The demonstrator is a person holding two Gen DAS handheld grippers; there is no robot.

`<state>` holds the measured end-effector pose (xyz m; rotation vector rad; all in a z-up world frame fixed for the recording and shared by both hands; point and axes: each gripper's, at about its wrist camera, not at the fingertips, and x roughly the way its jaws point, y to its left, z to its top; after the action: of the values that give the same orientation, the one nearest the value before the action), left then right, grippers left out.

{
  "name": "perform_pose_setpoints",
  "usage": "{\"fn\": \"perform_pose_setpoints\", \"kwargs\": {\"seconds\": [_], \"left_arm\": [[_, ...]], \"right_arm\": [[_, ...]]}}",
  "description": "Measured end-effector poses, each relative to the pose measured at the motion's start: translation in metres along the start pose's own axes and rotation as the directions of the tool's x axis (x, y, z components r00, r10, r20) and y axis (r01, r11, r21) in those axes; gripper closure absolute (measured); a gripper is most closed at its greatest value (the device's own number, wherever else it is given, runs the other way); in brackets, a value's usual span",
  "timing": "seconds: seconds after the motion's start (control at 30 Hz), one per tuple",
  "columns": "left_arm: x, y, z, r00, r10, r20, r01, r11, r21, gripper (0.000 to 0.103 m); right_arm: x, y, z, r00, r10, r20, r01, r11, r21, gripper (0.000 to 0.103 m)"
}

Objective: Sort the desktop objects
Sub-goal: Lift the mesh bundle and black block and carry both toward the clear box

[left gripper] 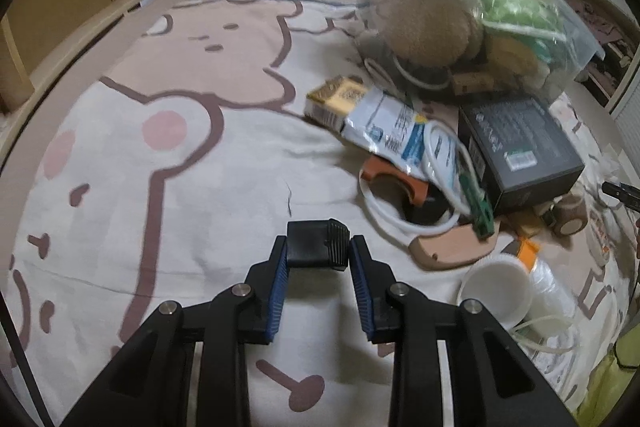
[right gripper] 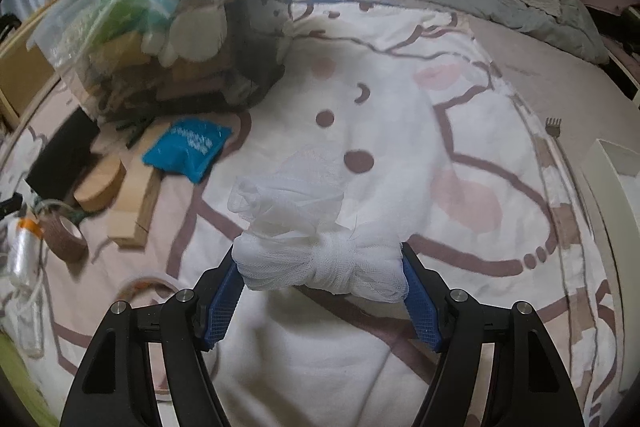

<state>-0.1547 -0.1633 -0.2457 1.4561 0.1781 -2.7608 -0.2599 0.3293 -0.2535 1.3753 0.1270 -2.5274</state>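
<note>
Right now our left gripper is clamped on a small black block, held above the bedsheet. Our right gripper squeezes a white mesh bundle, also over the sheet. Beyond lies the clutter beside a clear bin. The soft mesh could slip, since netting compresses unevenly.

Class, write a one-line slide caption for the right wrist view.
Right gripper clamps a knotted white mesh bundle above a bear-print blanket, clear plastic bin at left.
</note>
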Motion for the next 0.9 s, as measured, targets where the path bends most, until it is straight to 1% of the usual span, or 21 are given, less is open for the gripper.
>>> {"fn": "perform_pose_setpoints", "kwargs": {"seconds": [0.13,0.27,0.53,0.7,0.8,0.9], "left_arm": [[-0.017,-0.001,0.006,0.998,0.017,0.053,-0.017,1.000,-0.003,0.073],[-0.039,-0.003,0.016,0.992,0.030,0.124,-0.031,1.000,0.000,0.073],[-0.079,-0.007,0.040,0.977,0.035,0.211,-0.037,0.999,0.008,0.073],[-0.110,-0.016,0.061,0.961,0.039,0.275,-0.046,0.999,0.020,0.073],[-0.128,-0.022,0.074,0.951,0.060,0.304,-0.071,0.997,0.024,0.073],[-0.147,-0.029,0.086,0.941,0.059,0.332,-0.071,0.997,0.024,0.073]], "right_arm": [[-0.016,0.001,0.008,0.999,0.006,0.040,-0.007,1.000,0.013,0.030],[-0.031,0.003,0.014,0.997,0.010,0.074,-0.011,1.000,0.019,0.030],[-0.073,0.000,0.032,0.988,0.000,0.156,-0.006,0.999,0.042,0.030],[-0.103,-0.001,0.049,0.976,-0.006,0.218,-0.006,0.998,0.055,0.030],[-0.123,0.003,0.060,0.968,-0.016,0.251,0.004,0.999,0.047,0.030],[-0.139,0.009,0.069,0.964,-0.020,0.266,0.011,0.999,0.033,0.030]]}}
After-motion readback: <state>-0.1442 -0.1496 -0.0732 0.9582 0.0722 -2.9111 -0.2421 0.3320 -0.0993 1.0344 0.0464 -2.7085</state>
